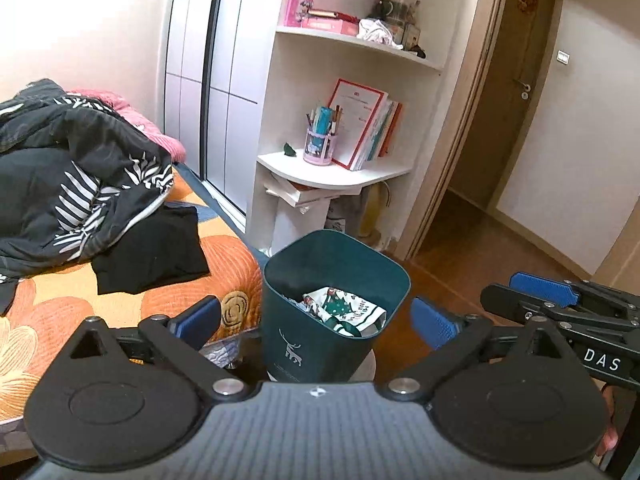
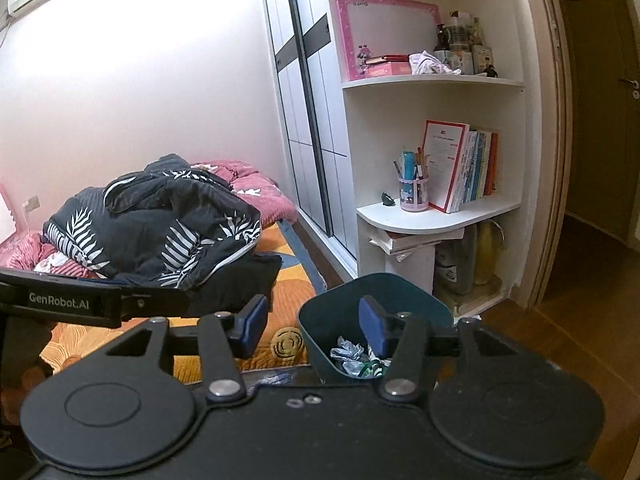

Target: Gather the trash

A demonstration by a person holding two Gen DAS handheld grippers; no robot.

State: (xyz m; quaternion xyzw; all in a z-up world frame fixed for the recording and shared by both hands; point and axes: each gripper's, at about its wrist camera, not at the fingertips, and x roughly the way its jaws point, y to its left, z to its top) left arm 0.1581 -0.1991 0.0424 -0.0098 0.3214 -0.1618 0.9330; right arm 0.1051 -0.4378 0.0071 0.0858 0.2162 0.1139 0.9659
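While above the bin (image 1: 316,332), left gripper (image 1: 316,322) and right gripper (image 2: 314,324) fingers wide apart, empty.

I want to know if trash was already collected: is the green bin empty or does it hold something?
Not empty. The dark green trash bin stands upright and holds crumpled wrappers at its bottom, far below the rim.
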